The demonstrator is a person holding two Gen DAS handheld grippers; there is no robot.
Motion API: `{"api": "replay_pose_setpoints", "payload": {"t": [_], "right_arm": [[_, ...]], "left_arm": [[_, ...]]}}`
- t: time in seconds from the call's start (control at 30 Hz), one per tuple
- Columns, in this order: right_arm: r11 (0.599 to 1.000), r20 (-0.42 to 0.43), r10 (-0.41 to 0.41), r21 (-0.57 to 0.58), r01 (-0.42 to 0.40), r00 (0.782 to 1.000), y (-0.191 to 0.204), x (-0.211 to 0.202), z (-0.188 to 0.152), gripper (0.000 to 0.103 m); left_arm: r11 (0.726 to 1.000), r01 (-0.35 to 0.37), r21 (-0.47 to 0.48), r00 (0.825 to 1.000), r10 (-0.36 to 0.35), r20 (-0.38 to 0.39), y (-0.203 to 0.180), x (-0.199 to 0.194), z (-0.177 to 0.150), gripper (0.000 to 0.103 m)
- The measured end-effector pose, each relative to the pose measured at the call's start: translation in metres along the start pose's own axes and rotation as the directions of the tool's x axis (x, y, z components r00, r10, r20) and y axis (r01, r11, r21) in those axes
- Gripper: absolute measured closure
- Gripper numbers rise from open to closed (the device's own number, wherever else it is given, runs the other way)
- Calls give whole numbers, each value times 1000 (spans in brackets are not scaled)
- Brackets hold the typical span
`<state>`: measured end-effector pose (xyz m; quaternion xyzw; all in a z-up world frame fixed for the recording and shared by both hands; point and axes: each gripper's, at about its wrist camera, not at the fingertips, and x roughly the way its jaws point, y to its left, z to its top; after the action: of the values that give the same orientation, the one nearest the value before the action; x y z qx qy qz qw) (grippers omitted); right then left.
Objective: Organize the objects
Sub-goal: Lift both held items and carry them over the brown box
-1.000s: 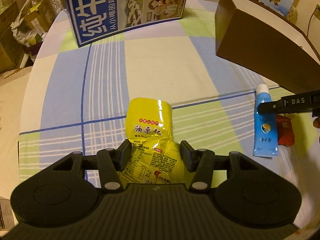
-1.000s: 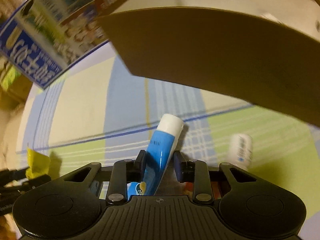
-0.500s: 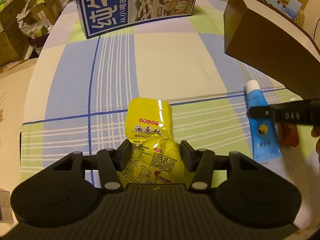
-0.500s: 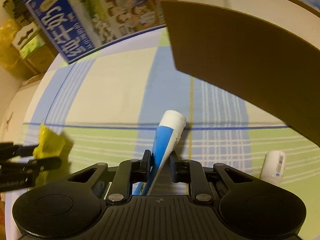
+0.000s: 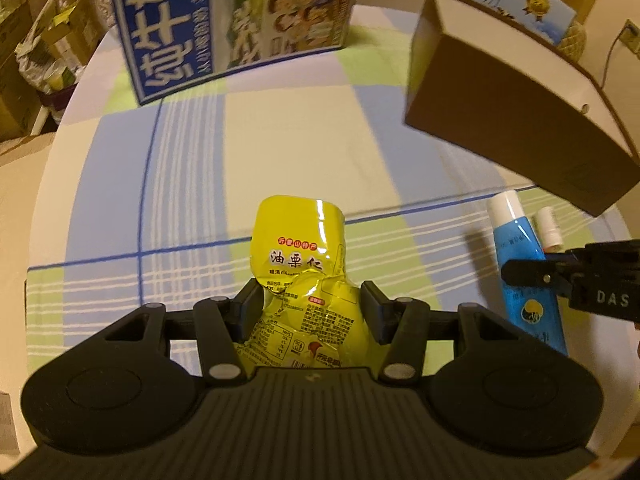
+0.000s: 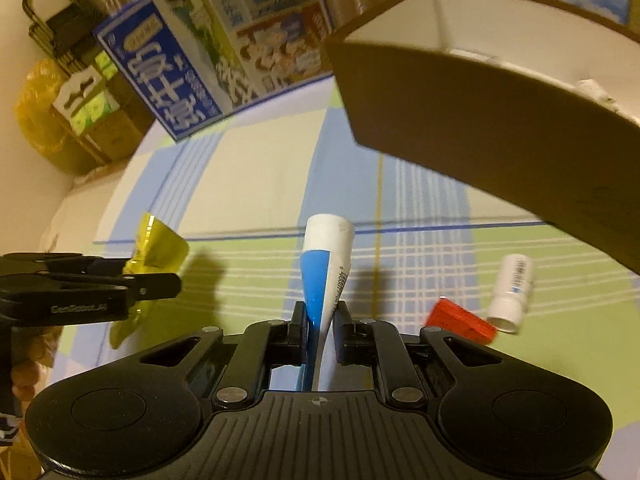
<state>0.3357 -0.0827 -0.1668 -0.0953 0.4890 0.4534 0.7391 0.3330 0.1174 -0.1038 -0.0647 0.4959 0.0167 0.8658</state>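
Gripping a crumpled yellow snack pouch between its two fingers, the left tool holds the pack above the checked surface; the pouch sits at 6 o'clock in the left wrist view and reads "油栗仁" in dark characters under a small red band, with fine print lower down that is too small to read. In the same view the right tool enters from 3 o'clock, its black body marked "DAS", closed on a blue tube with a white cap. The right wrist view shows that tube pinched narrowly between the fingers, cap pointing to 12 o'clock, digits printed along its white side. At 4 o'clock of the tube a small white bottle lies on the surface, a red packet just beside it. A brown open box fills 1 to 3 o'clock, its inside white, and a light blue carton behind it reads "纯牛奶" in the left wrist view. At 11 o'clock stands a large blue milk carton with white characters, seen upside down. The left tool shows at 9 o'clock with faint, unreadable lettering.
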Motion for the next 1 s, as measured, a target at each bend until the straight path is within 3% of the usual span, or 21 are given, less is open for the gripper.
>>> {"api": "replay_pose_setpoints", "payload": {"t": [0.43,0.73,1.0], "right_arm": [[998,137,-42,50,36,990,-42,-87,12,94],[994,241,-103,45,95,965,-94,-144,50,94],[992,277,-124,16,124,953,-135,-161,97,94]], "left_arm": [[988,96,118,993,-103,58,-77,-19,38,55],[965,140,221,979,-169,115,-148,-27,92,55],[953,173,248,972,-206,113,-203,-16,151,55]]}}
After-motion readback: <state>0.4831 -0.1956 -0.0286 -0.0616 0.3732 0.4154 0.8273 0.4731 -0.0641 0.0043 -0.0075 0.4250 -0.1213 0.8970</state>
